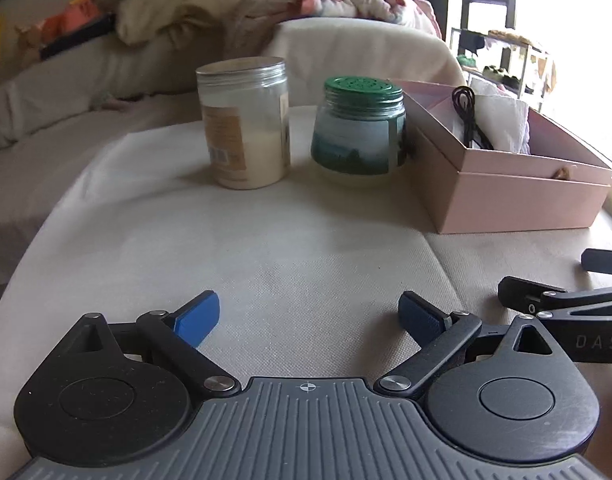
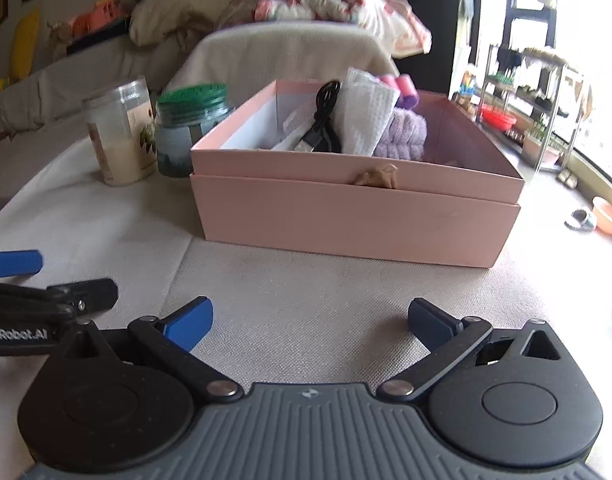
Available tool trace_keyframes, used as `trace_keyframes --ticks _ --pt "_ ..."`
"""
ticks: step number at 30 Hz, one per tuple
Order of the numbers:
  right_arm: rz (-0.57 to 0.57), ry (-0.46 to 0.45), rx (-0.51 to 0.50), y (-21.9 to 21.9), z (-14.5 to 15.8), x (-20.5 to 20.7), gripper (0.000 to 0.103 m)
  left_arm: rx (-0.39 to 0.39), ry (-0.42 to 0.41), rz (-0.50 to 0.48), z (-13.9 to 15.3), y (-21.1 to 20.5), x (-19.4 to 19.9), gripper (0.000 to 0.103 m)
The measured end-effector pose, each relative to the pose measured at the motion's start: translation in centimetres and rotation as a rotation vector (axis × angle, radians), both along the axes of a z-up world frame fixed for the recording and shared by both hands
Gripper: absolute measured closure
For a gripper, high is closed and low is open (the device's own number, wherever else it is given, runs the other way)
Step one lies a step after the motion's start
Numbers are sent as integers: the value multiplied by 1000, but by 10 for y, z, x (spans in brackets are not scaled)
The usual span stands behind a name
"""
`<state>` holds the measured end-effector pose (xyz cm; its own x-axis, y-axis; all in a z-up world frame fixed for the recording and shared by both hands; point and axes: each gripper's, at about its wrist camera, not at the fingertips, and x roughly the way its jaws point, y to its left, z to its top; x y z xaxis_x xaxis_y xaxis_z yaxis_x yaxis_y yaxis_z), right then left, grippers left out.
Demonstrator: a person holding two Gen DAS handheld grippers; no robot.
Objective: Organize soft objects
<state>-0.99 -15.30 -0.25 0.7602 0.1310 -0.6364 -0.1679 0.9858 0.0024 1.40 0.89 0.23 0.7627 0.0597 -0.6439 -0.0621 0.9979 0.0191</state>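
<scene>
- Left gripper: jaws spread wide, nothing between them, over the white table cover.
- Right gripper: same, spread and empty.
- Purple towel, white cloth and black cable sit inside the pink box.
- Two jars just left of the box: clear one, green-lidded one.

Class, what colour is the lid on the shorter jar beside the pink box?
Green lid, clearest in the left wrist view.

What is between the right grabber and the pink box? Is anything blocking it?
Nothing visible. Only bare tablecloth lies between the open right gripper and the pink box. The two jars stand off to the box's left side.
</scene>
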Motion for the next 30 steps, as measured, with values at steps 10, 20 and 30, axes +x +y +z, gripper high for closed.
trace_keyframes --ticks 10,20,30 --pt "-15 0 5 -1 0 0 0 -8 -21 47 0 1 -4 3" --pt "-16 0 4 -1 0 0 0 -4 -19 47 0 -1 -3 3" --pt "-16 0 4 -1 0 0 0 -5 -19 46 0 0 -3 3"
